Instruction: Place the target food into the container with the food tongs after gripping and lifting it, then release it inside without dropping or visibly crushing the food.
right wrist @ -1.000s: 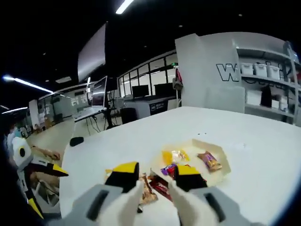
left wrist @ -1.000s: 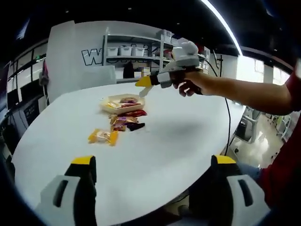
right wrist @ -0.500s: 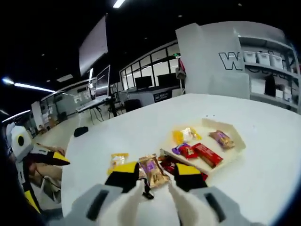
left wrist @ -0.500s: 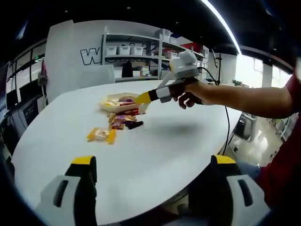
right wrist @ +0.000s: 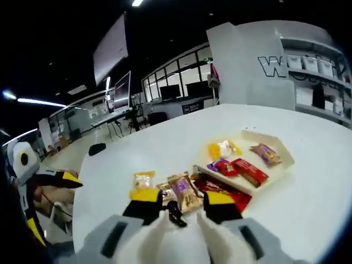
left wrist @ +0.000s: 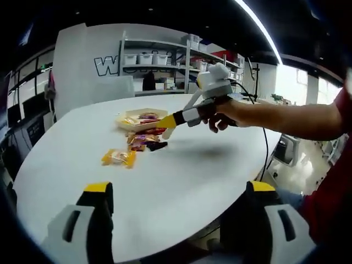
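Note:
A shallow beige tray [right wrist: 281, 160] on the white table holds a few wrapped snacks, among them a red bar [right wrist: 248, 171] and a yellow packet [right wrist: 220, 149]. Loose packets lie in front of it: a tan one [right wrist: 184, 192], a yellow one [right wrist: 143, 180] and a small dark one [right wrist: 175, 212]. My right gripper [right wrist: 181, 199] hovers just above them, shut on white food tongs [right wrist: 160, 223] whose arms stand apart, with the dark packet lying between their tips. From the left gripper view, the right gripper [left wrist: 169, 122] hangs beside the tray [left wrist: 142, 116]. My left gripper [left wrist: 180, 190] is wide open with nothing in it, at the near table edge.
The round white table [left wrist: 209, 165] has free room on its near half. A person's arm [left wrist: 280, 113] reaches in from the right. Shelves with white bins [left wrist: 146, 59] stand behind the table. My left gripper [right wrist: 55, 212] shows beyond the table's edge.
My right gripper has dropped lower and moved from over the tray toward the loose packets in front of it. The left gripper has stayed still.

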Tool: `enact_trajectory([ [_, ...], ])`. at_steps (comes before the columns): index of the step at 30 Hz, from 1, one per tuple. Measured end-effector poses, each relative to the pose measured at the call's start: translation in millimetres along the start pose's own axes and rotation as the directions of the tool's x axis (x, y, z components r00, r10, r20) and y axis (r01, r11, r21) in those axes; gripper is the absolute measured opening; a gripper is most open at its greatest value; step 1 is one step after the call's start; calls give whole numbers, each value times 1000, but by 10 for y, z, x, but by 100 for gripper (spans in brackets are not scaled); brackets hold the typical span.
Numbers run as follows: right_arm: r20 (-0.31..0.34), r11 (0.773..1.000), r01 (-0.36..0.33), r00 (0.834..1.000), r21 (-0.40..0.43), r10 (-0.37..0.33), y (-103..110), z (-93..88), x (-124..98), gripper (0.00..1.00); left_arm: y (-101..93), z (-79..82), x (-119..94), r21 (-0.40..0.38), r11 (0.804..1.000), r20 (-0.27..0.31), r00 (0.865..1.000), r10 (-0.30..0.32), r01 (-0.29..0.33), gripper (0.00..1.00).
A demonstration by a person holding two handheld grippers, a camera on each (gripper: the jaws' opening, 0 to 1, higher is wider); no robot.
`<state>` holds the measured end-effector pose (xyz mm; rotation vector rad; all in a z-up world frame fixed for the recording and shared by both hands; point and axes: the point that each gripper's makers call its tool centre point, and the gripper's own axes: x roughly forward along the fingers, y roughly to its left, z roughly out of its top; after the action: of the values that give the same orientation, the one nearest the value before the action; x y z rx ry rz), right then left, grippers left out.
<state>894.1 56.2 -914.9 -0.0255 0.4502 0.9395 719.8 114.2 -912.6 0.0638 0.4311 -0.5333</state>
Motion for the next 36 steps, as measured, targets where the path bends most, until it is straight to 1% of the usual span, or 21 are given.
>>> enact_trajectory([
  [5,-20,1000,-11,1000,3,11,33,-86,34,24,2,-5,-7,-1,1000,0,1000,1,-1,98],
  [7,-43,1000,-11,999,-22,10,44,-147,39,24,6,-9,-7,-3,1000,-1,1000,1,-1,98],
  [10,-60,999,-11,998,-37,9,46,-195,43,24,13,-16,-13,-2,1000,-2,1000,3,-3,98],
  [15,-53,1000,-15,998,-23,14,52,-182,19,24,31,-27,-20,-4,1000,-4,1000,6,-7,98],
  [19,-53,999,-23,998,-23,21,97,-212,-27,24,30,-18,-30,-7,1000,0,1000,7,-7,98],
  [26,-56,1000,-23,998,-13,22,110,-260,-130,24,16,-14,-29,-1,1000,-2,1000,4,-4,98],
  [33,-58,1000,-24,998,17,25,129,-314,-261,24,5,-7,-29,-2,1000,-2,1000,2,-2,97],
  [36,-65,999,-32,997,7,32,174,-327,-279,24,-17,2,-33,6,1000,-2,1000,0,0,97],
])
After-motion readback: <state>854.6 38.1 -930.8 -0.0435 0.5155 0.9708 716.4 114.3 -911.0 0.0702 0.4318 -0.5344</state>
